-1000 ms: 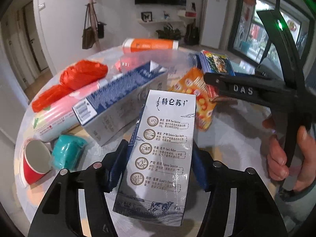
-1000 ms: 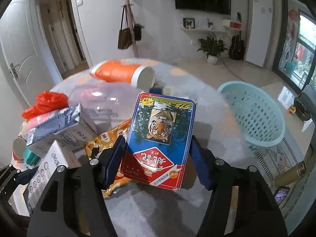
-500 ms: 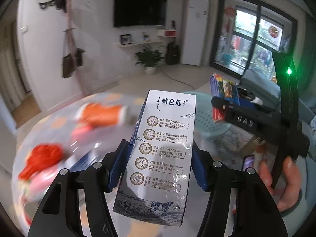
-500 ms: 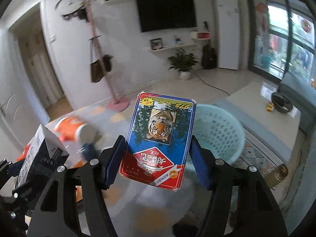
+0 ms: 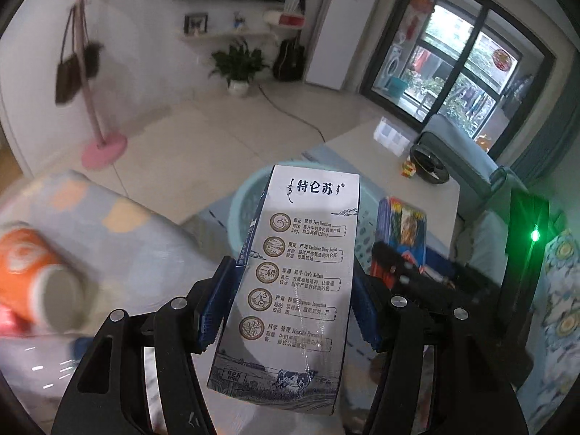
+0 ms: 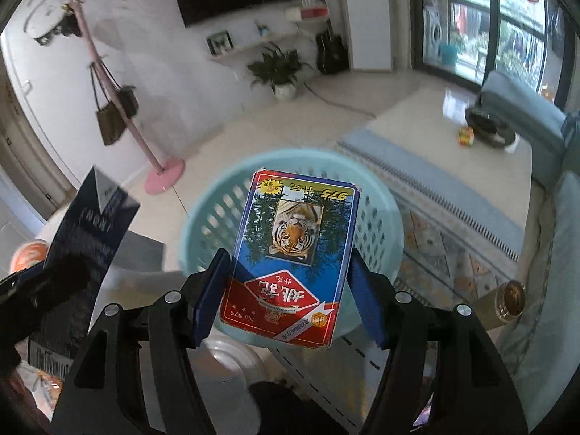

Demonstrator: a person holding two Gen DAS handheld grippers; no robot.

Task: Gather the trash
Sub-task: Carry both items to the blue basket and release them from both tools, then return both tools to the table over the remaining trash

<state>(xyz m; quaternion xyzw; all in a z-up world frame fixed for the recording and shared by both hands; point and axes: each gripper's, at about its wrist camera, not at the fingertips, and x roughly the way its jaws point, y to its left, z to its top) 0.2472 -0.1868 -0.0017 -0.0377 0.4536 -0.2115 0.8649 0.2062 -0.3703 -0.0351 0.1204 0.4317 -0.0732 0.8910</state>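
My left gripper (image 5: 290, 308) is shut on a white and blue milk carton (image 5: 297, 282) and holds it in the air. My right gripper (image 6: 288, 290) is shut on a blue and red card box with a tiger picture (image 6: 290, 264). A light blue plastic basket (image 6: 217, 217) stands on the floor right behind and below the card box. In the left wrist view the basket (image 5: 246, 199) shows behind the carton, and the card box (image 5: 402, 224) is to its right. The carton also shows at the left of the right wrist view (image 6: 90, 224).
The table with a patterned cloth (image 5: 108, 224) is at the left, with an orange tube (image 5: 32, 275) lying on it. A pink coat stand (image 6: 159, 174) is on the floor beyond. A low table (image 6: 435, 116) and a sofa (image 6: 522, 105) are at the right.
Both grippers have swung right, away from the table, with their loads. The basket now sits directly behind the card box and the carton.
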